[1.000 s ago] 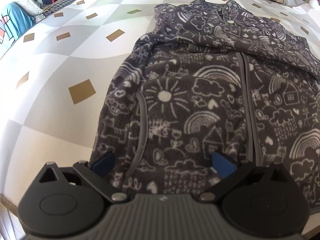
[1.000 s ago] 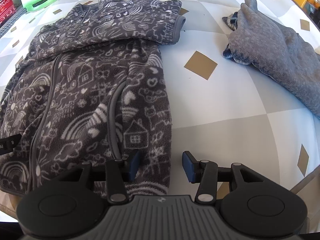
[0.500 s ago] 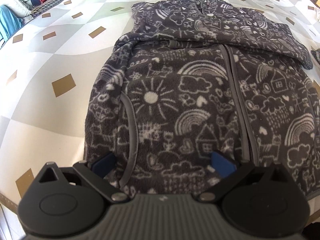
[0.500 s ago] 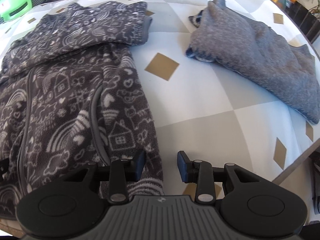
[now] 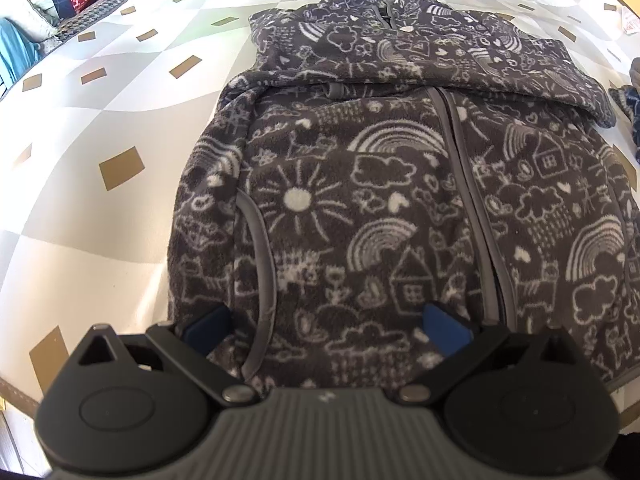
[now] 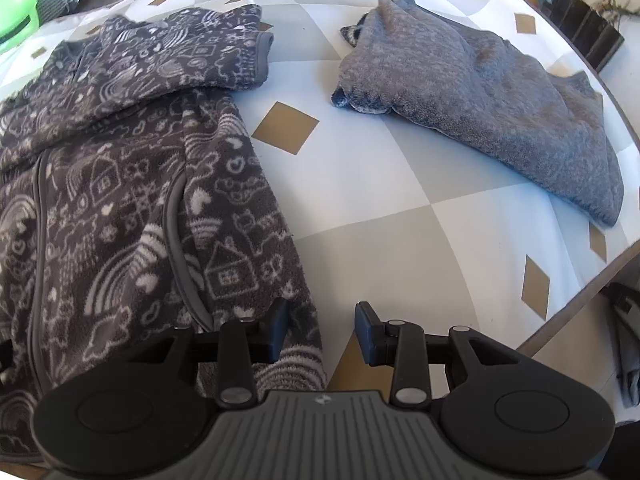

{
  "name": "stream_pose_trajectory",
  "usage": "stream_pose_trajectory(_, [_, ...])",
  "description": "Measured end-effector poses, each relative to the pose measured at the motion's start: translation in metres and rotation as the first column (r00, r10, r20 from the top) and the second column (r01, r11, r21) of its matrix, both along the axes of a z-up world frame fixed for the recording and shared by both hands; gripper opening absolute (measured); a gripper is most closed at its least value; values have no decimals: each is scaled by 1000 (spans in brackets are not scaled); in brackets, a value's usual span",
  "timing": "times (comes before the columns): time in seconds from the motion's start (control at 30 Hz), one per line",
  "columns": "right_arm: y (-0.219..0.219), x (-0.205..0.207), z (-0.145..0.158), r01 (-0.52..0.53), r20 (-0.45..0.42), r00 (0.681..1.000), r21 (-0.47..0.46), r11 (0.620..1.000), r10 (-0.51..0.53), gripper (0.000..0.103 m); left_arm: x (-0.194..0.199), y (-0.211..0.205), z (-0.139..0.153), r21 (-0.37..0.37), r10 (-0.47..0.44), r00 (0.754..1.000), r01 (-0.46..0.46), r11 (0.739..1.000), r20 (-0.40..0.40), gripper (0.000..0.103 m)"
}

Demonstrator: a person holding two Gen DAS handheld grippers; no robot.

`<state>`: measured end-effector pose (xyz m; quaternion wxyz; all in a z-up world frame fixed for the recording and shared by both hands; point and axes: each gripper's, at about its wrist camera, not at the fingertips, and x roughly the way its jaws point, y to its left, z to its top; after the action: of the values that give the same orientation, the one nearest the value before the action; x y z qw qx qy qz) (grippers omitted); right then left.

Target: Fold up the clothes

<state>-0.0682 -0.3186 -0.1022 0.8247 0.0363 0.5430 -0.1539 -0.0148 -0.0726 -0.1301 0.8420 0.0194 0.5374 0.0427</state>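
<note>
Patterned fleece jacket is lying flat on the counter, sleeves folded in. Left hand-held gripper is hovering spread wide over the hem; right hand-held gripper, jaws just narrowed, is straddling the hem corner ungripped, likely readying a fold.

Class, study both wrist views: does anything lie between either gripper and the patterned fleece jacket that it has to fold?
Nothing visible does. The left gripper hangs open right over the hem of the patterned fleece jacket. The right gripper is open at the jacket's right hem corner. The grey garment lies apart to the right on the table.
</note>
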Motion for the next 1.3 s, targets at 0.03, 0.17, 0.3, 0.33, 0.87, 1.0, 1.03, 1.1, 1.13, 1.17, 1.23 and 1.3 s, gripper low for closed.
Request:
stream_pose_trajectory(0.03, [-2,-1,2,13,8,1000,13,1000,-13,35,-1,-1,3,6,-5,1000,5,1000,11,103])
stream_pose_trajectory(0.17, [6,-4,15,-19,84,996,-26,999,21,36,-3,-6,13,17,-22,998,21,1000,51,103])
stream_pose_trajectory(0.3, [19,-4,24,-105,137,985,-25,994,107,40,-6,-6,16,-19,-9,999,10,1000,49,103])
stream_pose_trajectory(0.33, [21,-4,25,-113,139,984,-28,993,116,41,-6,-4,15,-26,0,999,1,1000,47,103])
stream_pose_trajectory(0.87, [61,-4,11,-293,105,952,52,955,286,41,-30,-7,12,-37,2,1000,-2,999,10,103])
stream_pose_trajectory(1.0, [67,-1,0,-308,59,950,46,950,305,41,-30,-9,2,-10,-3,1000,3,1000,-15,103])
stream_pose_trajectory(1.03, [67,0,-3,-306,43,951,44,951,305,42,-30,-9,0,1,-4,1000,4,1000,-19,103])
stream_pose_trajectory(1.1, [65,1,-8,-299,28,954,45,953,298,46,-30,-7,-3,12,-4,1000,5,1000,-26,103])
stream_pose_trajectory(1.13, [64,1,-9,-293,27,956,47,955,292,48,-30,-7,-5,15,-3,1000,3,1000,-29,103])
stream_pose_trajectory(1.17, [62,1,-10,-288,26,958,49,957,287,50,-30,-6,-6,16,-1,999,2,1000,-32,103])
stream_pose_trajectory(1.23, [58,2,-11,-270,17,963,62,961,269,52,-31,-4,-7,10,3,999,-3,1000,-32,103])
stream_pose_trajectory(1.3, [56,2,-11,-265,13,964,70,962,264,52,-31,-1,-8,2,9,999,-9,1000,-33,103])
